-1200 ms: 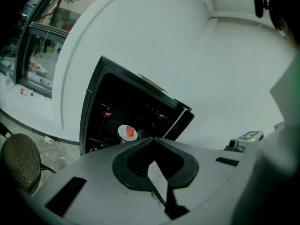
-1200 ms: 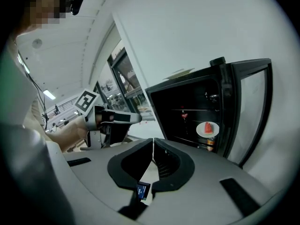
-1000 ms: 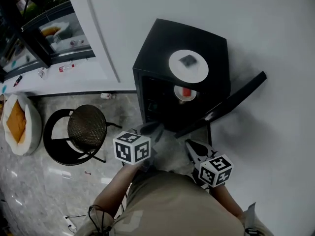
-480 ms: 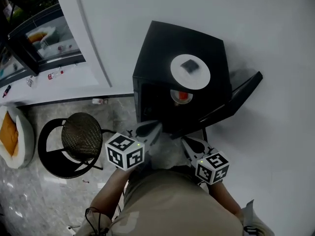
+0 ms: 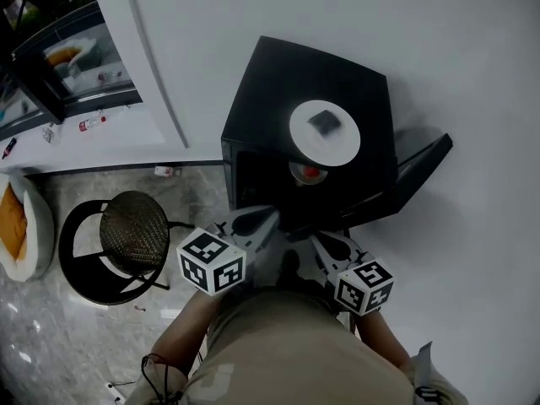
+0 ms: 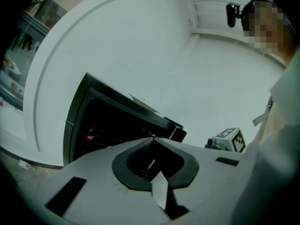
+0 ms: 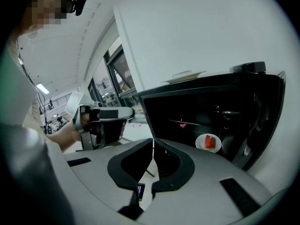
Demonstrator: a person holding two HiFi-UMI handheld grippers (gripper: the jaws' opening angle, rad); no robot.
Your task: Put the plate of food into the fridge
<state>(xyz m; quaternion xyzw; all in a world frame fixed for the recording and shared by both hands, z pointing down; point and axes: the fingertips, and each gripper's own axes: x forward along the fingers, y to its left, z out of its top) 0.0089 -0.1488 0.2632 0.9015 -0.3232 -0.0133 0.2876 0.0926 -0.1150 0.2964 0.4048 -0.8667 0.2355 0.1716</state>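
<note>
Head view: a black fridge is standing against a white wall, with its door hanging open to the right. The plate of food is sitting inside the fridge, a red piece showing on it. A second plate is lying on the fridge top, carrying a small dark item. The left tool and right tool are hovering in front of the opening, touching nothing. A stool is standing on the floor to the left.

Left gripper view: the jaws are pressing together with nothing between them, pointing at the fridge's dark opening.

Right gripper view: the jaws are meeting at the tips, empty. The plate of food is resting low inside the fridge, beyond the tips and apart from them.
</note>
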